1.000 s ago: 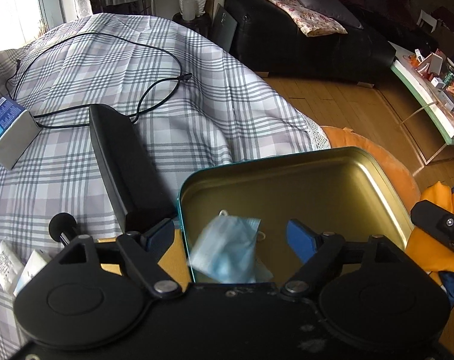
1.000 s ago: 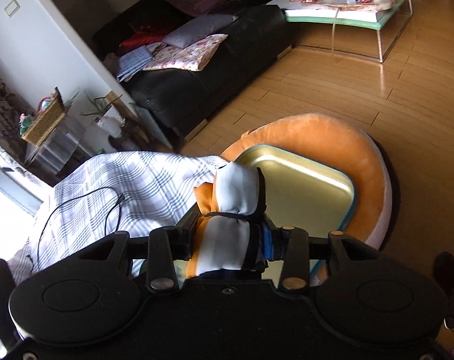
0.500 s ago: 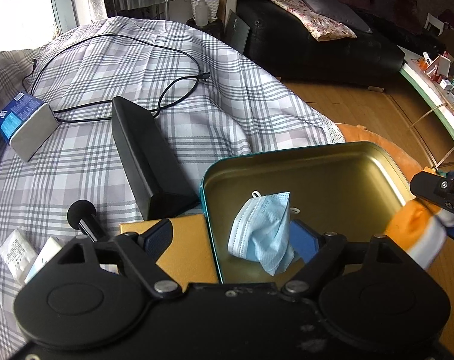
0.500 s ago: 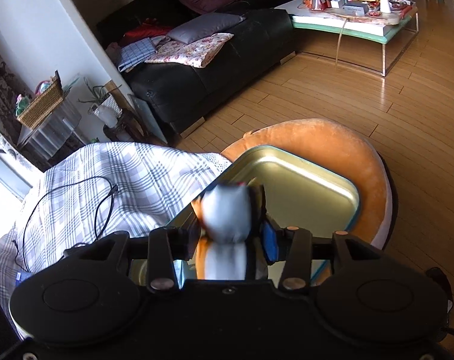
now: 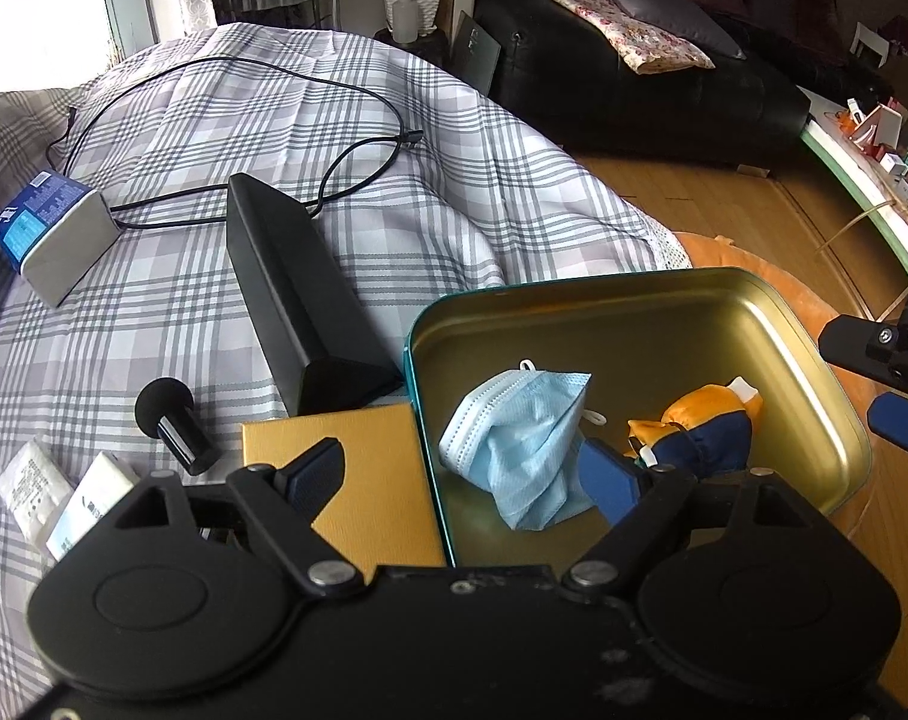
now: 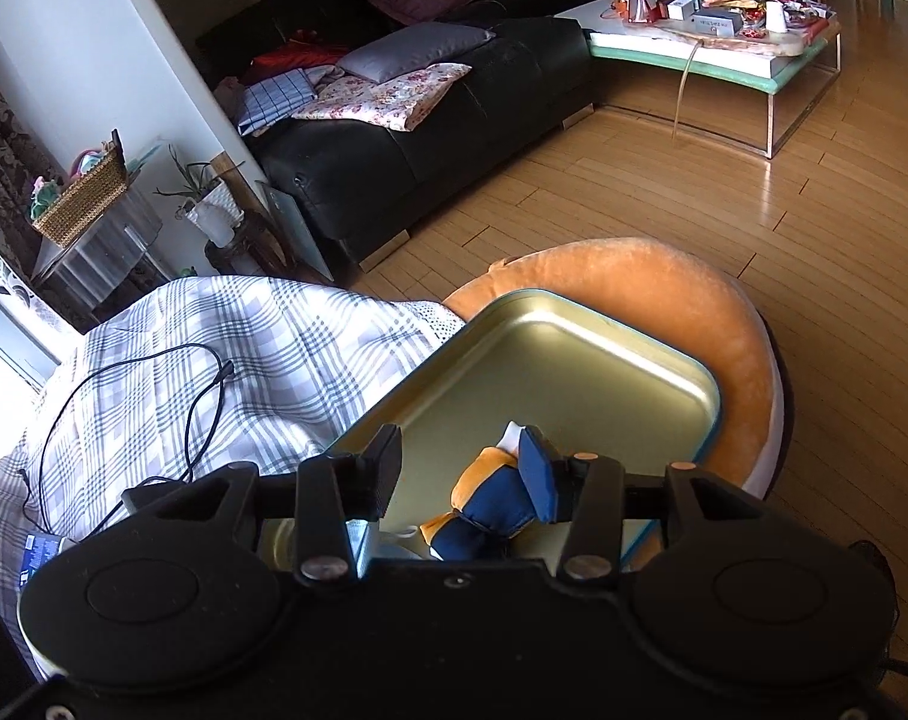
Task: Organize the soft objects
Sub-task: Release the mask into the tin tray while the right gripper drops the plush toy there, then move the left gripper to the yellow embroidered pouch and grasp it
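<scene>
Both grippers hover over the gold tin with its teal rim (image 5: 838, 420). Left gripper (image 5: 472, 468) has its jaws spread wide with nothing pressed between them; its left finger hangs over a yellow box (image 5: 364, 480) and its right finger over the tin, just beside the crumpled blue face mask (image 5: 520, 450) that lies on the tin's floor. Right gripper (image 6: 460, 468) has just been opening, and its jaws stand apart; the small orange, navy and white stuffed toy (image 6: 490, 510) lies loose in the tin below them, near the right finger, and whether that finger touches it I cannot tell. In the left wrist view the toy sits to the right of the mask, the two close together. The tin rests partly on an orange cushion (image 6: 664, 288) on the wooden floor and abuts the plaid bedcover (image 5: 394, 138). On the bedcover lie a small black microphone (image 5: 172, 426), two white packets (image 5: 52, 492), a long black case (image 5: 298, 306), a blue and white box (image 5: 52, 240) and a looped black cable (image 5: 358, 120). Beyond stand a black sofa (image 6: 430, 138) with cushions and a cluttered low table (image 6: 724, 54).
</scene>
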`<state>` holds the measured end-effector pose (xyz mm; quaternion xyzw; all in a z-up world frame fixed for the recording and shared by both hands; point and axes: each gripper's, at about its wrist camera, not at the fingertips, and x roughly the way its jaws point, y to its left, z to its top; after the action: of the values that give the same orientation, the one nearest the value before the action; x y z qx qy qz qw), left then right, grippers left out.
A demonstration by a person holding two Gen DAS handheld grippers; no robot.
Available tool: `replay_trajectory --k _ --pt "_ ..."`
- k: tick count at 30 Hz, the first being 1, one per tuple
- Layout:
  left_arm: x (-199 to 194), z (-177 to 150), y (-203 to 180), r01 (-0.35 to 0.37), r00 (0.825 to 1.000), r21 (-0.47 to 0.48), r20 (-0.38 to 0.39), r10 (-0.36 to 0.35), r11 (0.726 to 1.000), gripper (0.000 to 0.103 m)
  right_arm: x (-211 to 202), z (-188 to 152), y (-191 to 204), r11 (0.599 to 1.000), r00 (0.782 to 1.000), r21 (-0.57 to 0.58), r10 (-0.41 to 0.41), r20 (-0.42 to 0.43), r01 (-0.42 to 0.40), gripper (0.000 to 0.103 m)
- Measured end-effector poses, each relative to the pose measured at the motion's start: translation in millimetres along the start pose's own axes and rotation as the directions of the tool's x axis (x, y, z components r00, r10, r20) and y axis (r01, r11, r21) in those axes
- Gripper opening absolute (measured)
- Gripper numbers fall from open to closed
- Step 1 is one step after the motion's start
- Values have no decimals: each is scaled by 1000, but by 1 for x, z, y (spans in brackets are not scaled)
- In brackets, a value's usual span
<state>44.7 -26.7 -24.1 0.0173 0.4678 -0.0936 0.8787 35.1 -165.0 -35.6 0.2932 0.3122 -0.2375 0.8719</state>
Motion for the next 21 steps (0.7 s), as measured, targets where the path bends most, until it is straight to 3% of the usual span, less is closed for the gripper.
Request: replay_trajectory --k 10,21 --pt "-16 -2 5 -7 1000 -18 19 7 1000 86 -2 -2 1 1000 1000 -3 -11 9 11 46" --pt "-74 0 39 -40 992 -63 117 47 997 87 -12 -8 13 995 996 -83 -47 80 54 46"
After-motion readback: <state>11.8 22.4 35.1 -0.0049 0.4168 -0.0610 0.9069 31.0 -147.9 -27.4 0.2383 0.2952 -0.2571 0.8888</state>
